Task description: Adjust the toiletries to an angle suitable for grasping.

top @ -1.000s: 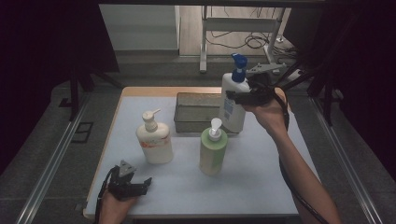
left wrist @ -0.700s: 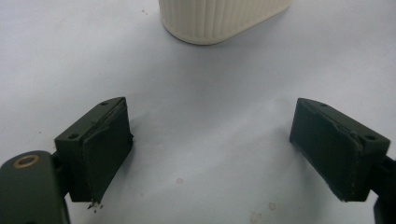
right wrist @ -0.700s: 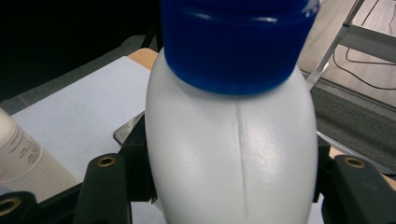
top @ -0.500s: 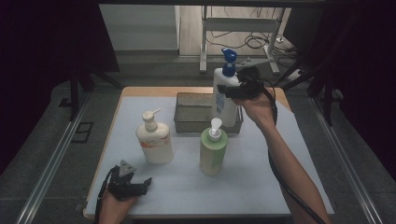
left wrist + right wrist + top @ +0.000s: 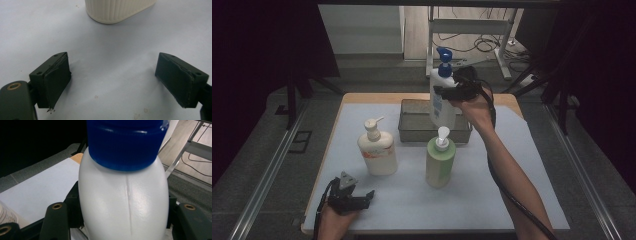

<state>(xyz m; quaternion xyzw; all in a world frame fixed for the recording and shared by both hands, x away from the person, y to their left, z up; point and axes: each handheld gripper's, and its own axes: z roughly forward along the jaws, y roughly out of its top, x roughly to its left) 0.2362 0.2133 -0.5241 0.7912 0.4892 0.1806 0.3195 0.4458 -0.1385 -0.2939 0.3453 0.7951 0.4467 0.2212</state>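
Right gripper view: right hand-held gripper [image 5: 125, 220] clamps white bottle [image 5: 123, 202] between its jaws.

Black fingers [image 5: 56, 80], brass-coloured screws

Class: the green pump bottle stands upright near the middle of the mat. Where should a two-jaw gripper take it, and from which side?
Probably the green pump bottle's upper body, below the white pump, coming level from the right. It stands upright, and the cream bottle crowds its left.
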